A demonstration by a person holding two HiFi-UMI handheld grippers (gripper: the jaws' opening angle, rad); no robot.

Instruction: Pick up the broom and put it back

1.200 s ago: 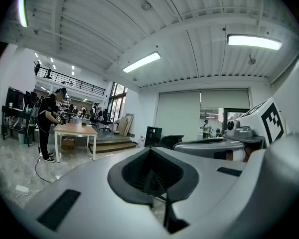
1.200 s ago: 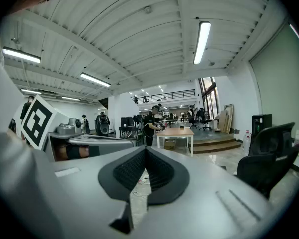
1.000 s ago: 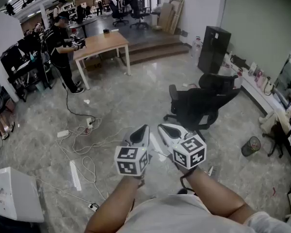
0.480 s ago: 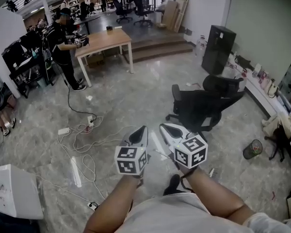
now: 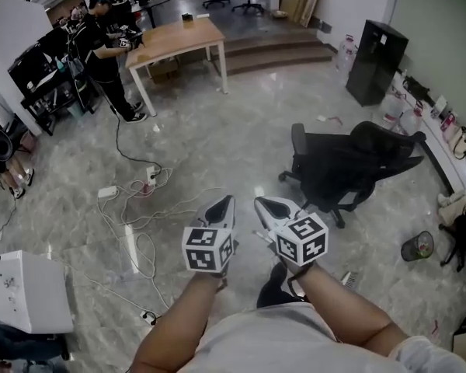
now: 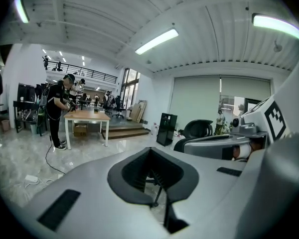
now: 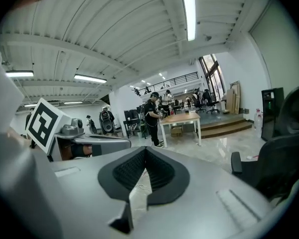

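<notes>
I cannot make out a broom in any view. A small pale ribbed thing [image 5: 348, 278] lies on the floor by my right forearm, too small to identify. My left gripper [image 5: 227, 203] and right gripper [image 5: 261, 203] are held side by side in front of my body, above the marble floor. Both are shut with nothing between the jaws. In the left gripper view the closed left gripper [image 6: 150, 152] points toward a black office chair [image 6: 197, 128]. In the right gripper view the closed right gripper [image 7: 144, 151] points toward a wooden table [image 7: 182, 118].
A tipped-back black office chair [image 5: 349, 169] stands just ahead to the right. Loose cables and power strips [image 5: 132, 224] trail over the floor at left. A white box [image 5: 23, 294] sits near left, and a bin [image 5: 417, 247] at right. A person [image 5: 101, 53] stands by the wooden table [image 5: 179, 41].
I have walked forward: the chair, cables and table have drawn nearer. Both grippers stayed shut and side by side, and have sunk a little.
</notes>
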